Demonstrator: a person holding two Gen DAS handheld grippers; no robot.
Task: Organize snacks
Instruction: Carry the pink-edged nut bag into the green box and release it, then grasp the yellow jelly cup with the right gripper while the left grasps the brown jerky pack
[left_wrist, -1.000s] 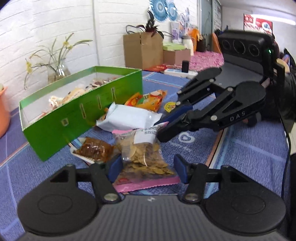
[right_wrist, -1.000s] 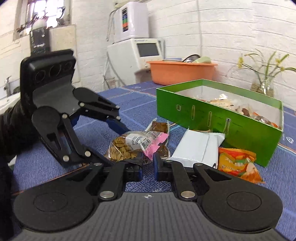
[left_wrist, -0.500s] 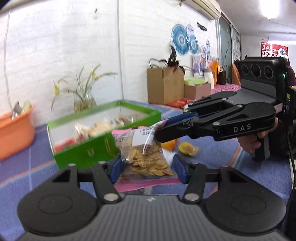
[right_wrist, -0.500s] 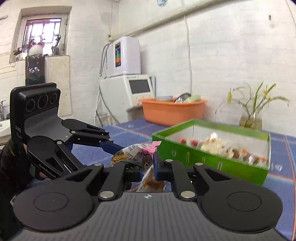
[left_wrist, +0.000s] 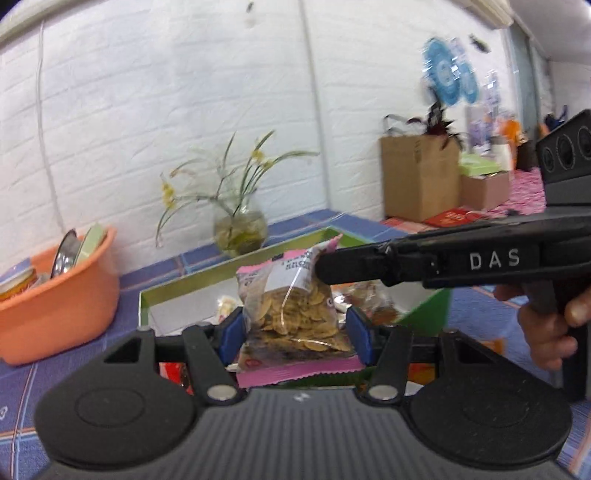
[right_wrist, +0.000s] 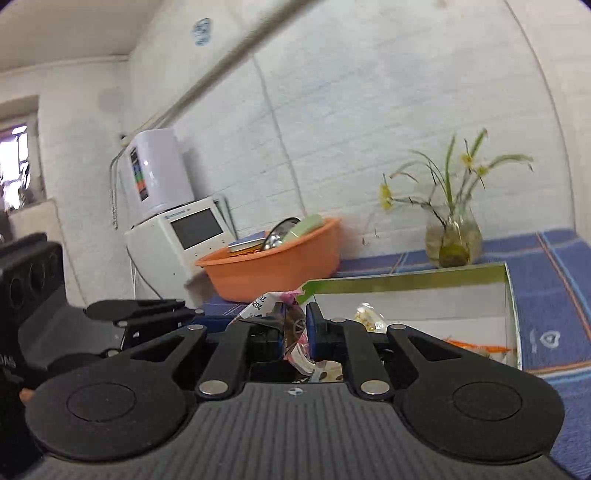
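A clear bag of chips with pink ends hangs in the air between both grippers, above the green box. My left gripper is shut on its sides near the bottom. My right gripper is shut on its pink top edge; in the left wrist view it reaches in from the right. The green box lies below, with several snacks inside.
An orange basin with dishes stands left of the box; it also shows in the right wrist view. A glass vase with flowers is behind the box by the white wall. A white appliance stands far left.
Both grippers have lifted the chip bag off the table and carried it up and over the green box. The snacks left on the table have dropped out of view.
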